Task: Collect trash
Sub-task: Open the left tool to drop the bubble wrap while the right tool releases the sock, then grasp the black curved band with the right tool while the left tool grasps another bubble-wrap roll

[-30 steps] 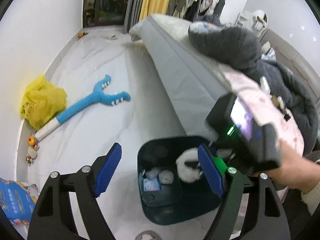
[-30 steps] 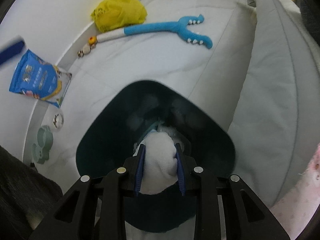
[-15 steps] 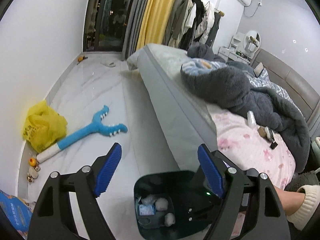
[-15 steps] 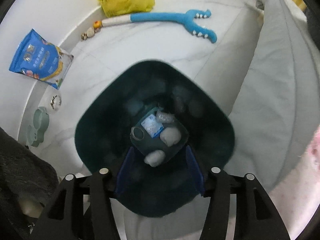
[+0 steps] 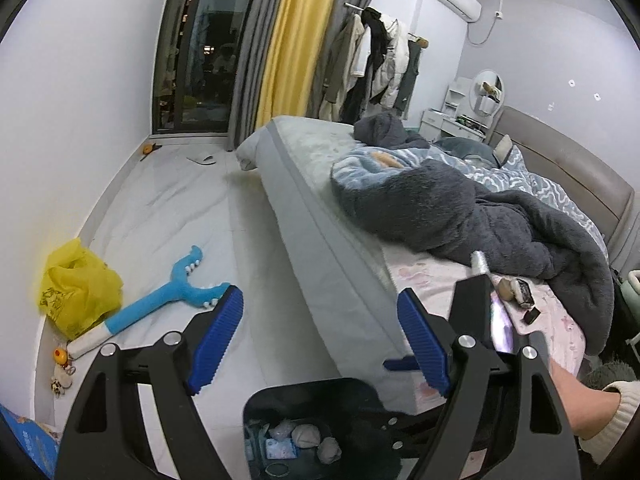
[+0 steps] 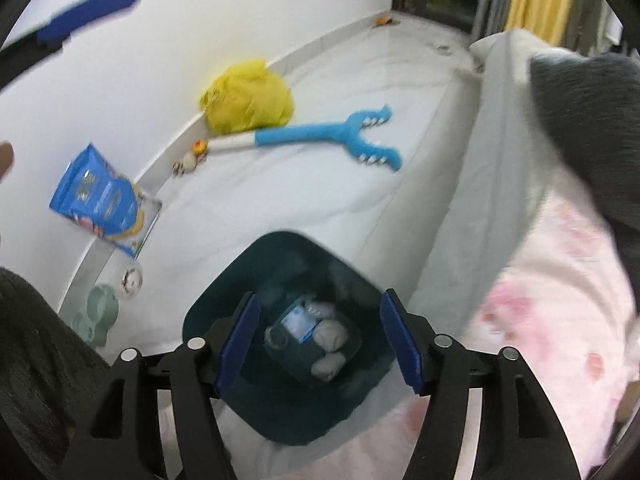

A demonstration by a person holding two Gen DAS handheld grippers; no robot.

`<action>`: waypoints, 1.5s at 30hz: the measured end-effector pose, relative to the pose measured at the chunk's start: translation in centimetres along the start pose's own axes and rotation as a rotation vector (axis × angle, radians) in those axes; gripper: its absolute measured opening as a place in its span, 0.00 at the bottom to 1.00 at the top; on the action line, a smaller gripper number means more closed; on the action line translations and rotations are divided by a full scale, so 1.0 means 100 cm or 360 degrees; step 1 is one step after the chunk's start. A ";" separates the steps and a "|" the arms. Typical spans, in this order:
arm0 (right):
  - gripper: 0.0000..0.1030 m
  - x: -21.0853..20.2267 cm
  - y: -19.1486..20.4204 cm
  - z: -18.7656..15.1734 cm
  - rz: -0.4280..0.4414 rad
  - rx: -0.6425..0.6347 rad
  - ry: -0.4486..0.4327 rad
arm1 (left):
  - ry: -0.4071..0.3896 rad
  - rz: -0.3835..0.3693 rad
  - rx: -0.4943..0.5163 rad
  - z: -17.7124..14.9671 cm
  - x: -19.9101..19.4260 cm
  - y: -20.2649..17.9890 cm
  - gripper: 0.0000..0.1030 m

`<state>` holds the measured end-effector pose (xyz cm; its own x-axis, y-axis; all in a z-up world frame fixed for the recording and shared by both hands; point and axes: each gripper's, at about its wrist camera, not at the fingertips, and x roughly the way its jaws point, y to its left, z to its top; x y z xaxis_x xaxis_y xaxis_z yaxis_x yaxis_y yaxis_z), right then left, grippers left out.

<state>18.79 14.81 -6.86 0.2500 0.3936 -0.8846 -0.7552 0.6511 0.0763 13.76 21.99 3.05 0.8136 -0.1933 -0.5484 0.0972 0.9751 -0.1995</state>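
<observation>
Hovering above the dark bin [image 6: 248, 276] beside the bed [image 5: 320, 216], the right gripper [image 6: 318, 344] is empty, its jaws opening with nothing between them. Crumpled tissues [image 6: 330, 334] lie at the bin's bottom. Held nearby, the left gripper [image 5: 320, 340] is released and empty.

Bin mouth: the dark bin [image 6: 240, 296] stands open on top, nothing across its rim.
Right side: the bed [image 5: 320, 240] runs just beside the bin, walling that flank.
Left floor: bare tile [image 5: 168, 208] near the bin.
Far left wall: yellow bag [image 5: 78, 288], blue toy [image 5: 160, 296], blue packet [image 6: 100, 196] crowd the skirting.
</observation>
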 end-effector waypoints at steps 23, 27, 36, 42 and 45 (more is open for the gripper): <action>0.73 -0.093 -0.114 -0.061 -0.0344 0.0375 -0.0385 | 0.0036 -0.0177 0.0143 0.024 0.064 -0.099 0.81; 0.74 -0.106 -0.134 -0.080 -0.0468 0.0496 -0.0445 | 0.0062 -0.0211 0.0171 0.023 0.075 -0.117 0.81; 0.78 -0.130 -0.161 -0.120 -0.0600 0.0694 -0.0557 | 0.0107 -0.0280 0.0229 0.018 0.103 -0.157 0.81; 0.78 -0.141 -0.176 -0.144 -0.0612 0.0798 -0.0609 | 0.0144 -0.0308 0.0232 0.015 0.126 -0.178 0.81; 0.78 -0.147 -0.183 -0.157 -0.0632 0.0848 -0.0632 | 0.0165 -0.0319 0.0240 0.012 0.137 -0.189 0.81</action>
<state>19.43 -13.05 -2.49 0.7157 0.2032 -0.6682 -0.1951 0.9768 0.0881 23.78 1.07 0.25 0.7070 -0.3868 -0.5920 0.3411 0.9199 -0.1937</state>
